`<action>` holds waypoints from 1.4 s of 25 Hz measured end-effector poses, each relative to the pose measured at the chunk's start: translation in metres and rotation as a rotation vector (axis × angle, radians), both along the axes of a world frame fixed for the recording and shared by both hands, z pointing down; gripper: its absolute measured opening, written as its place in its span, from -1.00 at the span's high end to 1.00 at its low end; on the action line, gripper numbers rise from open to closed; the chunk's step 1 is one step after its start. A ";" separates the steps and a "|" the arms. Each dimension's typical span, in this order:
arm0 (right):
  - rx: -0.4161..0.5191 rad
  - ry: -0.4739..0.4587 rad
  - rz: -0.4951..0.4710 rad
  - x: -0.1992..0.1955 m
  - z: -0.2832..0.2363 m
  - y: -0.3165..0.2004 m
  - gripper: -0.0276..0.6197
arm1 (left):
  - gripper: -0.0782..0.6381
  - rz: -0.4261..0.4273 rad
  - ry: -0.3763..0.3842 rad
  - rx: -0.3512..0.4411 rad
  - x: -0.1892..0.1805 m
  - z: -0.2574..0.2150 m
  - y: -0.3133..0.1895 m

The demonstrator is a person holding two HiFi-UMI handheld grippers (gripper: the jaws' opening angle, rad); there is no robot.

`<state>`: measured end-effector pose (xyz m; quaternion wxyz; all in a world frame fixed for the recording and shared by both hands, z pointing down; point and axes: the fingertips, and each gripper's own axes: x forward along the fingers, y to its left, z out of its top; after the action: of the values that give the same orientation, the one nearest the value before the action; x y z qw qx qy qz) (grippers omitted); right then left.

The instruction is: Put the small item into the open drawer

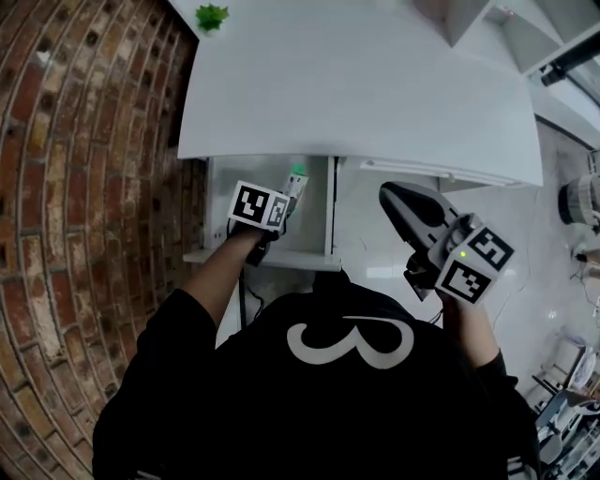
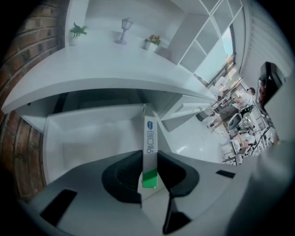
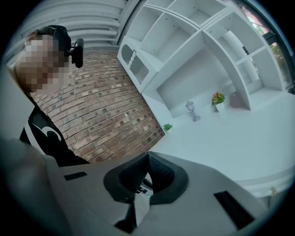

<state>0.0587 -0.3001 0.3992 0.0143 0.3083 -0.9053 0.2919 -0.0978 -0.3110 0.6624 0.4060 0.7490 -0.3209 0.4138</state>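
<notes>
My left gripper is shut on a small white tube with a green end and blue print. It holds the tube over the open white drawer, which is pulled out from under the white desk. In the head view the left gripper and the tube hang above the drawer. My right gripper is shut with nothing in it, held to the right of the drawer; in the right gripper view its jaws meet at the tips.
A brick wall runs close along the drawer's left side. On the desk stand a small green plant, a little lamp and a flower pot. White shelves rise behind the desk. Glossy floor lies right of the drawer.
</notes>
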 end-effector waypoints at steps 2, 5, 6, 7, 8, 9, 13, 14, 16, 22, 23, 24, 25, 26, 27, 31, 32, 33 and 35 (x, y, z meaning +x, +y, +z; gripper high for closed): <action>0.001 -0.004 -0.005 0.002 0.001 -0.005 0.88 | 0.52 0.000 -0.022 -0.003 -0.001 0.009 -0.005; -0.012 -0.022 -0.002 0.005 0.001 -0.011 0.88 | 0.52 0.003 -0.050 -0.004 -0.001 0.024 -0.012; -0.013 -0.017 -0.002 0.007 0.002 -0.013 0.88 | 0.51 0.005 -0.059 -0.005 0.000 0.029 -0.014; -0.014 -0.008 -0.002 0.008 0.004 -0.015 0.88 | 0.52 0.008 -0.067 -0.006 0.001 0.034 -0.016; -0.016 0.001 -0.003 0.009 0.006 -0.016 0.88 | 0.51 0.011 -0.073 -0.008 0.002 0.039 -0.018; -0.019 0.008 -0.003 0.011 0.008 -0.016 0.89 | 0.52 0.014 -0.078 -0.012 0.003 0.044 -0.019; -0.035 0.034 0.002 0.016 0.016 -0.018 0.88 | 0.52 0.022 -0.093 -0.042 0.005 0.062 -0.018; -0.038 0.039 0.003 0.017 0.017 -0.018 0.88 | 0.51 0.023 -0.098 -0.044 0.005 0.066 -0.017; -0.040 0.046 0.005 0.019 0.018 -0.020 0.88 | 0.51 0.025 -0.101 -0.058 0.007 0.072 -0.016; -0.036 0.064 -0.003 0.018 0.020 -0.022 0.88 | 0.51 0.028 -0.134 -0.033 0.004 0.083 -0.023; -0.039 0.067 -0.005 0.017 0.021 -0.022 0.89 | 0.51 0.029 -0.140 -0.029 0.004 0.084 -0.023; -0.041 0.068 -0.005 0.017 0.021 -0.022 0.89 | 0.51 0.029 -0.142 -0.026 0.004 0.085 -0.023; -0.043 0.069 -0.004 0.018 0.021 -0.022 0.88 | 0.51 0.028 -0.141 -0.023 0.005 0.085 -0.024; -0.044 0.069 -0.001 0.018 0.021 -0.022 0.88 | 0.51 0.028 -0.138 -0.019 0.006 0.085 -0.025; -0.044 0.070 0.001 0.018 0.020 -0.023 0.89 | 0.51 0.028 -0.133 -0.016 0.007 0.085 -0.026; -0.047 0.071 0.011 0.017 0.021 -0.023 0.88 | 0.43 0.014 -0.094 -0.024 0.011 0.084 -0.026; -0.049 0.071 0.013 0.016 0.021 -0.022 0.88 | 0.36 0.006 -0.080 -0.031 0.011 0.084 -0.025; -0.050 0.071 0.014 0.014 0.021 -0.021 0.88 | 0.28 -0.002 -0.065 -0.038 0.012 0.083 -0.025; -0.050 0.074 0.020 0.011 0.020 -0.019 0.88 | 0.18 -0.021 -0.033 -0.049 0.013 0.081 -0.025</action>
<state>0.0699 -0.3188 0.4192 0.0523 0.3275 -0.8935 0.3028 -0.0849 -0.3358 0.7430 0.4232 0.7286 -0.3250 0.4294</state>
